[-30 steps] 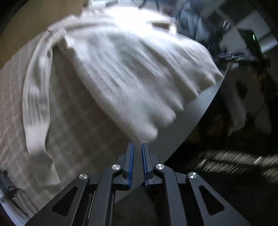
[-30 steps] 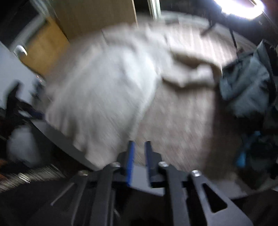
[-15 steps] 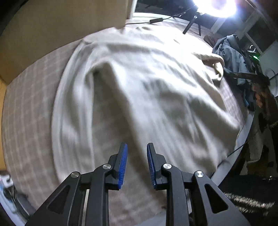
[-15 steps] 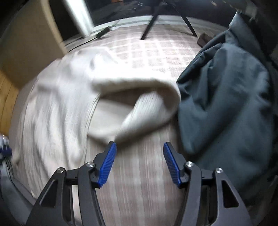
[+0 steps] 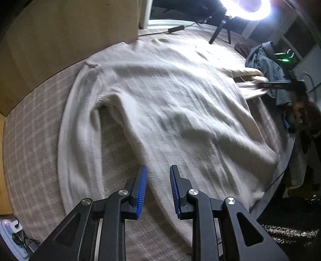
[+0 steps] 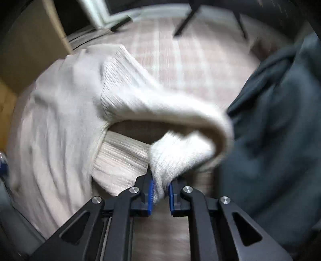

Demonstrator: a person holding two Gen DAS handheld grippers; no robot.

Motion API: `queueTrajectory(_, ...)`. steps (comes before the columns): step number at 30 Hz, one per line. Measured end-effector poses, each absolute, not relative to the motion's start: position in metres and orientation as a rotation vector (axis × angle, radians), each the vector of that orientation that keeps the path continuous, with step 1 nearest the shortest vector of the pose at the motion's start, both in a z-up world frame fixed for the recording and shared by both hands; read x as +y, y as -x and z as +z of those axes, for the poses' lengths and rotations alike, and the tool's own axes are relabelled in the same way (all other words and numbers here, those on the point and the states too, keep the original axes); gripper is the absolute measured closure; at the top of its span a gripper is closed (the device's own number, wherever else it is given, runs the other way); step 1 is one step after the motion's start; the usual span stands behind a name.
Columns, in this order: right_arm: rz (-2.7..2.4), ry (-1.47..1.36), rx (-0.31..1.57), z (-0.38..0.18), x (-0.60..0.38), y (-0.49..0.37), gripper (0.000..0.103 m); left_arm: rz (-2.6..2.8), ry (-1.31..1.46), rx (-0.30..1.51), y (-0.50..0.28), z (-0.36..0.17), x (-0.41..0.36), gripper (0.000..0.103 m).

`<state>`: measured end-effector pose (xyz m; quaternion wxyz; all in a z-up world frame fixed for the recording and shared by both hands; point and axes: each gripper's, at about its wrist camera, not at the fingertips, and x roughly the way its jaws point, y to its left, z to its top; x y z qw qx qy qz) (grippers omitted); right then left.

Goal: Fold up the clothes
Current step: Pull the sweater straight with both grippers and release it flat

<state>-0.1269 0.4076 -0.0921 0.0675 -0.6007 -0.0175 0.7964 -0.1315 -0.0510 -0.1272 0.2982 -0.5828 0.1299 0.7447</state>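
Right wrist view: right gripper (image 6: 160, 189) has just closed, clamping the cream sweater's (image 6: 66, 120) sleeve (image 6: 180, 158).
Left gripper (image 5: 158, 189) hovers parted above the sweater's body, pinching nothing.

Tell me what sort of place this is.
Probably a room at home set up for recording: a cream sweater spread on a checked cloth, a grey garment heaped beside it, a bright lamp on a tripod.

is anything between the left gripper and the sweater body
Nothing visible. The left gripper hangs open right over the cream sweater, with no other thing between them. The grey garment lies off at the far side.
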Motion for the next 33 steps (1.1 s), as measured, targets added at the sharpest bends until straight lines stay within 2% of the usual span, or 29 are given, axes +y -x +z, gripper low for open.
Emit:
queueTrajectory(2, 2.343, 1.666, -0.346, -0.066, 0.410, 0.117, 0.092, 1.988, 1.558, 0.335, 0.132, -0.126, -0.059, 0.081)
queueTrajectory(4, 2.271, 1.525, -0.558, -0.043, 0.417, 0.107, 0.089, 2.000, 1.574, 0.335, 0.131, -0.128, -0.070, 0.081)
queueTrajectory(5, 2.247, 1.545, -0.595, -0.040, 0.419, 0.103, 0.071, 2.006, 1.583, 0.336, 0.131, -0.130, -0.074, 0.080)
queueTrajectory(6, 2.215, 1.616, -0.590, -0.044, 0.420, 0.102, 0.045, 2.012, 1.592, 0.337, 0.131, -0.131, -0.079, 0.078)
queueTrajectory(7, 2.202, 1.665, -0.577, -0.046, 0.421, 0.101, 0.040, 2.027, 1.607, 0.335, 0.132, -0.134, -0.086, 0.076)
queueTrajectory(11, 2.366, 1.694, -0.346, -0.044, 0.413, 0.098, 0.040, 2.096, 1.662, 0.282, 0.140, -0.143, -0.120, 0.073)
queueTrajectory(14, 2.530, 1.700, -0.243, -0.039, 0.388, 0.121, 0.040, 2.151, 1.711, 0.264, 0.149, -0.153, -0.148, 0.064)
queueTrajectory(16, 2.621, 1.723, -0.220, -0.042, 0.369, 0.150, 0.040, 2.177, 1.759, 0.304, 0.155, -0.166, -0.163, 0.060)
queueTrajectory(21, 2.793, 1.855, -0.183, -0.070, 0.291, 0.208, 0.040, 2.173, 1.891, 0.261, 0.154, -0.200, -0.195, 0.060)
queueTrajectory(24, 2.821, 1.951, -0.253, -0.092, 0.243, 0.225, 0.040, 2.161, 1.907, 0.256, 0.149, -0.212, -0.198, 0.059)
queueTrajectory(26, 2.817, 1.999, -0.302, -0.102, 0.222, 0.233, 0.040, 2.162, 1.897, 0.252, 0.147, -0.213, -0.197, 0.062)
queueTrajectory(27, 2.819, 2.011, -0.317, -0.104, 0.215, 0.236, 0.040, 2.156, 1.886, 0.235, 0.147, -0.212, -0.196, 0.076)
queueTrajectory(28, 2.819, 2.015, -0.328, -0.101, 0.211, 0.235, 0.040, 2.152, 1.875, 0.220, 0.146, -0.211, -0.195, 0.098)
queueTrajectory(33, 2.801, 1.993, -0.326, -0.094, 0.217, 0.234, 0.040, 2.281, 1.838, 0.329, 0.150, -0.191, -0.204, 0.097)
